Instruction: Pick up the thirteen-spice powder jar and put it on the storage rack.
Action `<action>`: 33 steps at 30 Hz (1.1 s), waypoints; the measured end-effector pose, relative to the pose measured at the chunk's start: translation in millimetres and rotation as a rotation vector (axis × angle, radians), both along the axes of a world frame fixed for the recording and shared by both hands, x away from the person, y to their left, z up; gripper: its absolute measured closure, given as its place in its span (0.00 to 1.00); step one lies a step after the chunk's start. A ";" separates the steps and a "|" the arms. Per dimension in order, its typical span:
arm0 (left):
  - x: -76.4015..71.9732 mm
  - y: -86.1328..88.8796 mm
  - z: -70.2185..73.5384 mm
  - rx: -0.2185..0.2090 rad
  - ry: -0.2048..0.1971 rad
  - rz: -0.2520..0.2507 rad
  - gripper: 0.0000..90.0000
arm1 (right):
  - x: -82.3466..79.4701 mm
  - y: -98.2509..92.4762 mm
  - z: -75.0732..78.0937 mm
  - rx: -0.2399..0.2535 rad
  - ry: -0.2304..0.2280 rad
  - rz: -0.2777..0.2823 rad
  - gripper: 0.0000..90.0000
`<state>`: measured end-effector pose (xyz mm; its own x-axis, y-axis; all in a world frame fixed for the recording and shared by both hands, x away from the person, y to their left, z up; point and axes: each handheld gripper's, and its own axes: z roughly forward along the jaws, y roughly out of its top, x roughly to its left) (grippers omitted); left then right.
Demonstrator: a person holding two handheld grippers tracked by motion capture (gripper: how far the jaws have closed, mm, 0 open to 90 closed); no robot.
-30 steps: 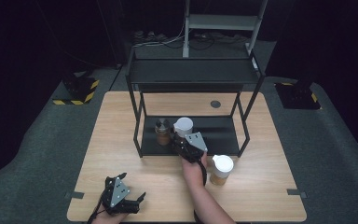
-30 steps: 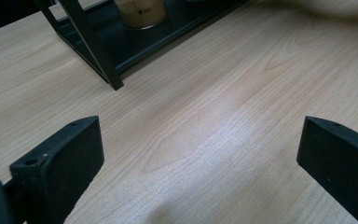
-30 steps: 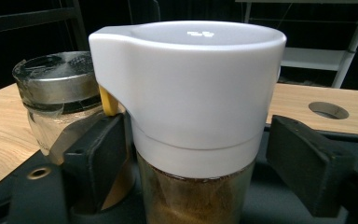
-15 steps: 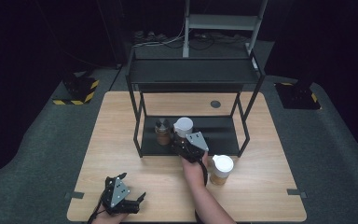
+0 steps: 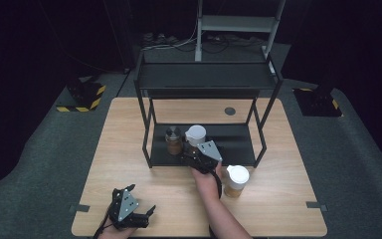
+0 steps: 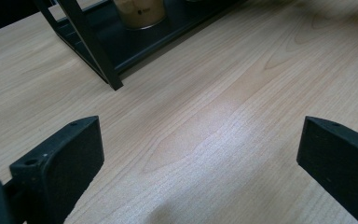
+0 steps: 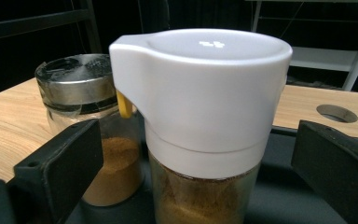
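- The right gripper (image 5: pixel 195 155) has just been opening; its jaws now stand wide on either side of a white-lidded jar (image 7: pixel 200 116) of brown powder, the pads clear of it, so the jar looks released.
- The jar stands upright between the jaws on the lower tray (image 5: pixel 234 144) of a black rack, on the wooden table (image 5: pixel 129 129).
- Just beside it, toward the gripper's left jaw, stands a steel-lidded jar (image 7: pixel 84 116).
- To finish well, the gripper should likely back straight out, jaws kept wide, without brushing either jar or the rack's legs.
- Behind the gripper, near the person's wrist, a second white-lidded jar (image 5: pixel 237 180) waits on the table.
- Well apart, the left gripper (image 5: pixel 138 215) rests released, open over bare wood.
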<state>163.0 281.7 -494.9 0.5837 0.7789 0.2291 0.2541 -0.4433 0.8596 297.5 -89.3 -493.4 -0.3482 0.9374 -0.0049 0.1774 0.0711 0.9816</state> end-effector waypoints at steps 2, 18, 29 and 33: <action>0.1 -0.1 0.1 0.001 0.000 0.000 0.01 | -0.8 -0.5 0.7 -0.001 -0.002 0.006 0.01; 0.3 -1.6 0.6 0.009 0.002 -0.004 0.01 | -14.3 -5.5 5.3 -0.003 -0.016 0.047 0.00; 0.4 -2.0 0.5 0.011 0.002 -0.006 0.01 | -29.5 -11.7 7.6 0.005 -0.032 0.094 0.00; 0.8 -2.5 0.9 0.016 0.003 -0.007 0.01 | -37.3 -14.8 8.3 0.003 -0.040 0.117 0.00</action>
<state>163.8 279.2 -493.9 0.5902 0.7709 0.2398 0.2538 -0.4591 0.8514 260.2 -104.1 -485.1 -0.4552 0.8902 -0.0187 0.1283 0.0864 0.9880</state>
